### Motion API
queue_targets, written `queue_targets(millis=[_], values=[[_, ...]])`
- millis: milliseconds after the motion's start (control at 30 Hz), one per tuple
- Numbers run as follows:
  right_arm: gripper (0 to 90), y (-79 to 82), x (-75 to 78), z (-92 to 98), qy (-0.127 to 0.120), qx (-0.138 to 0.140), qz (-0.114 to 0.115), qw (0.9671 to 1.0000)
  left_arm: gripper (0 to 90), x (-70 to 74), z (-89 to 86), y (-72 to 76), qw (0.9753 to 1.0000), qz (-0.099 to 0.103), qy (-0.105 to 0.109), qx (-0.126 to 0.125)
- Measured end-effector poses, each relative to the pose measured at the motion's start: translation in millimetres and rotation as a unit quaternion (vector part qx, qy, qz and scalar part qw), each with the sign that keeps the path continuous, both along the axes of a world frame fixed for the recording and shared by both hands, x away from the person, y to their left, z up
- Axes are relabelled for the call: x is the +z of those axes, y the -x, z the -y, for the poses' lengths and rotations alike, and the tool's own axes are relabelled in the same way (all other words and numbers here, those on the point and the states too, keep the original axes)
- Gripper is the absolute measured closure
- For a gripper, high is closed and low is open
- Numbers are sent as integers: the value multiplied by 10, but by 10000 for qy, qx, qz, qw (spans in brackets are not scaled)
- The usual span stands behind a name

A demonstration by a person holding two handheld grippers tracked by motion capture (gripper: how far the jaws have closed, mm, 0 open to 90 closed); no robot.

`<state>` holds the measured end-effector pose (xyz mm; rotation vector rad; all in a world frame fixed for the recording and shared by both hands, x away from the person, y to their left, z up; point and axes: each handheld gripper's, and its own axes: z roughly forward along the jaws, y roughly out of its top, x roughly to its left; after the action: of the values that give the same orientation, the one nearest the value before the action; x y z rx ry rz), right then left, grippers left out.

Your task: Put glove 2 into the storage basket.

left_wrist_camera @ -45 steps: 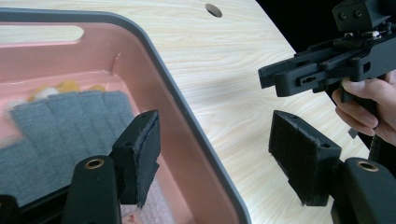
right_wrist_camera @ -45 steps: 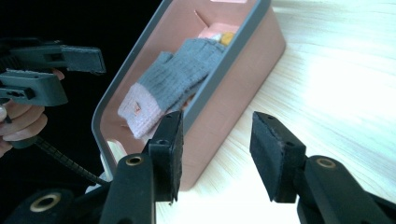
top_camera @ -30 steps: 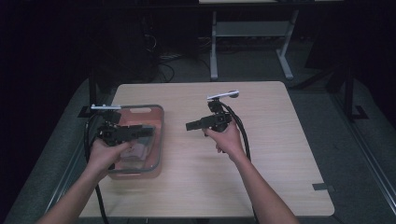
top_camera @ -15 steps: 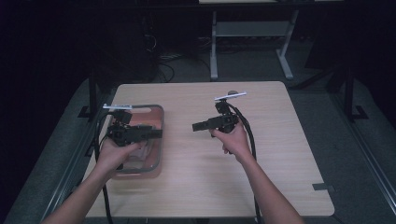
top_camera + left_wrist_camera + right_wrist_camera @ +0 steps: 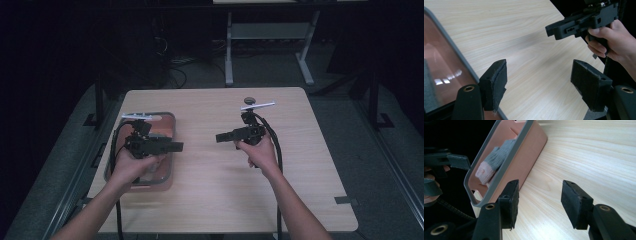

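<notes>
A pink bin with a grey rim (image 5: pixel 166 116) stands on the left part of the wooden table (image 5: pixel 215 200). In the right gripper view the bin (image 5: pixel 529 150) holds a grey sock with a pink cuff (image 5: pixel 495 161). My left gripper (image 5: pixel 176 147) hovers over the bin's right side and points right, open and holding nothing (image 5: pixel 539 85). My right gripper (image 5: pixel 220 136) hangs over the table's middle and points left toward the bin, open and holding nothing (image 5: pixel 539 202). The two grippers face each other a short way apart.
A metal desk frame (image 5: pixel 265 45) and cables lie on the dark floor beyond the table's far edge. Bare wood lies between the bin and the right gripper (image 5: pixel 579 23) and toward the near edge.
Both hands have drifted a little to the right. The left gripper now reaches past the bin's right rim. Both stay open.
</notes>
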<state>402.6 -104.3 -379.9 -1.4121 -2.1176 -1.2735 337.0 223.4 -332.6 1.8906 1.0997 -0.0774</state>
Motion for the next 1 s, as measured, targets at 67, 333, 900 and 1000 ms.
queue_targets(millis=[67,333,900,1000], values=[[477,7,-11,39,-2,-19,-4,10000,293,-8,23,0,10000,-8,0,-31],[478,40,-61,204,24,-162,3,9999,288,-39,160,4,9998,-58,-2,-197],[474,92,-95,477,-83,-430,56,9990,274,-114,559,27,9980,-152,11,-606],[467,92,-99,530,-78,-458,18,9989,274,-127,614,26,9977,-165,23,-660]])
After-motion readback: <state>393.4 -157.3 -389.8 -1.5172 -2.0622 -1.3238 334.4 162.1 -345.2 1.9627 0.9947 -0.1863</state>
